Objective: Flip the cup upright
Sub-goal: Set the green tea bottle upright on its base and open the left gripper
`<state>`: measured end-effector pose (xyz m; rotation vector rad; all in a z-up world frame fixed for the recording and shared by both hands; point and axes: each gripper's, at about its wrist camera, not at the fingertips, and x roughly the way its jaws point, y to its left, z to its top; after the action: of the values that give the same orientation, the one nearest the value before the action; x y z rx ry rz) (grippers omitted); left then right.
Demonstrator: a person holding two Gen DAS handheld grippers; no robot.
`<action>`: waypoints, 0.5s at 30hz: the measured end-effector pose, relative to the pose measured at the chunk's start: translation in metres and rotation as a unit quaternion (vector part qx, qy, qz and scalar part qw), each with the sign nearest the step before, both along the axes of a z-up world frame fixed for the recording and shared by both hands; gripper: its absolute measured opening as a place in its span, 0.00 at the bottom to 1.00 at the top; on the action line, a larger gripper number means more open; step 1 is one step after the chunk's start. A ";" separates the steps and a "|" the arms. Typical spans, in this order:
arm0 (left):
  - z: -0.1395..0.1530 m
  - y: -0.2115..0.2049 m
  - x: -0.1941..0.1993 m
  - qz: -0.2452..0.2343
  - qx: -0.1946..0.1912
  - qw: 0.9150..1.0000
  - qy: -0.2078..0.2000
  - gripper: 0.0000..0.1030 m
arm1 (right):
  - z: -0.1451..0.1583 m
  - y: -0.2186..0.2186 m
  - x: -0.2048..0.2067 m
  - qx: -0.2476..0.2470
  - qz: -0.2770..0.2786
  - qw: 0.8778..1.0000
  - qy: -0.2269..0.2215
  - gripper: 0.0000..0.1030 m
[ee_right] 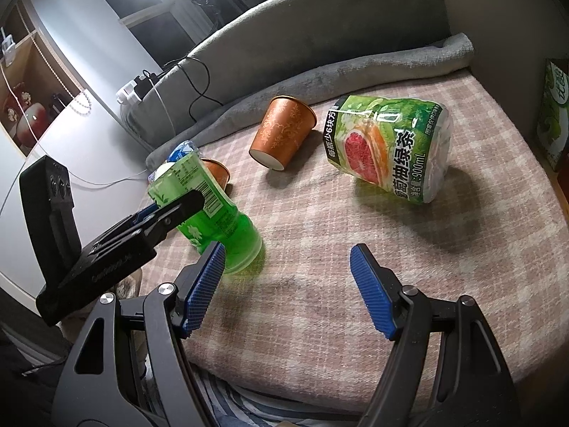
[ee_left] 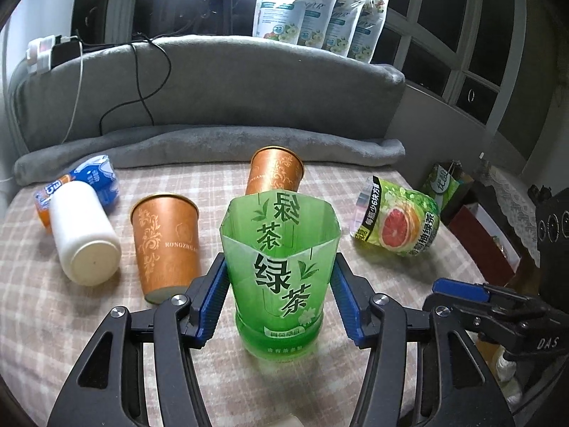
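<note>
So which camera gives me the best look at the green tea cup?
The left wrist view: the green tea cup stands upright, centred between the left gripper fingers, open top and label clear. The right wrist view shows it side-on, partly hidden by that gripper.

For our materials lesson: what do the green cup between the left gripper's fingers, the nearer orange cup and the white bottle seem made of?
Green cup: translucent glossy plastic, apparently a cut-off bottle; light shows through it. Orange cup: probably paper, matte printed wall, rolled rim. White bottle: opaque, smooth, likely plastic.
</note>
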<state>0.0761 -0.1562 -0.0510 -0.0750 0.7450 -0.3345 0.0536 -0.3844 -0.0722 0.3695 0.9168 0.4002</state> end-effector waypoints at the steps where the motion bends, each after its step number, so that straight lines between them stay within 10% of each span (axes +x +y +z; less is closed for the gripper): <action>1: 0.000 0.001 -0.002 -0.001 -0.001 1.000 0.001 0.54 | 0.000 0.001 -0.001 0.000 0.000 1.000 0.000 0.73; 15: -0.001 0.006 -0.016 -0.018 -0.020 1.000 0.017 0.54 | 0.006 0.011 -0.005 -0.013 0.001 1.000 -0.011 0.73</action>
<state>0.0605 -0.1506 -0.0521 -0.1042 0.7734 -0.3834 0.0484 -0.3732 -0.0664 0.3395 0.9000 0.3926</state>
